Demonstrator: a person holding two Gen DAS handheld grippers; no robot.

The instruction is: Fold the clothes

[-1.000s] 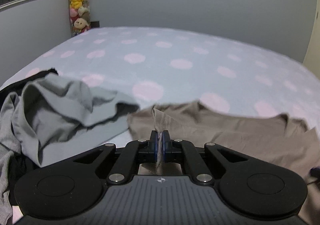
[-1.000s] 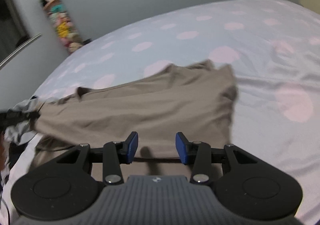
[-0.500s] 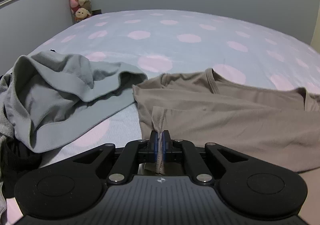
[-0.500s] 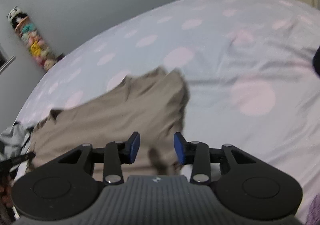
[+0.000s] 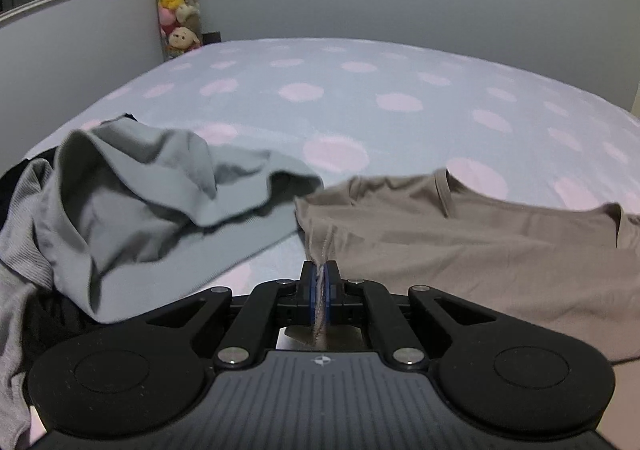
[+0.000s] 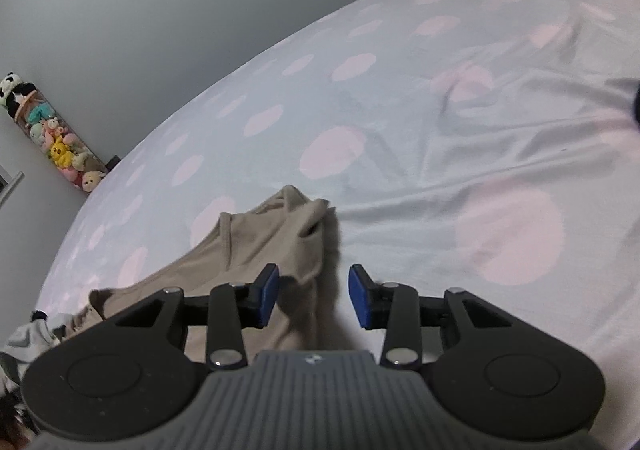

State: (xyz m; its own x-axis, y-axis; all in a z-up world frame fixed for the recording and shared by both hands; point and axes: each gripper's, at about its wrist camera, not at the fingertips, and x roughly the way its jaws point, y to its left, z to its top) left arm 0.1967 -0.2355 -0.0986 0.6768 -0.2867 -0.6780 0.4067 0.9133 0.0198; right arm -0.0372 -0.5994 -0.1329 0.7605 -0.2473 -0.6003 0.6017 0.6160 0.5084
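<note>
Left hand-held gripper (image 5: pixel 320 282) pinches the tan shirt's (image 5: pixel 480 246) hem, low centre frame; right hand-held gripper (image 6: pixel 313 300) hangs spread over its edge. Soft, limp cloth on the bed (image 5: pixel 360 98); grab corners.

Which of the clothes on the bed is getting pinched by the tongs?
The brown shirt. The left tongs are shut on its edge. The grey-green top beside it lies crumpled and untouched.

Left claw (image 5: pixel 320 282) clamped tight; right claw (image 6: pixel 313 296) spread wide, empty.
</note>
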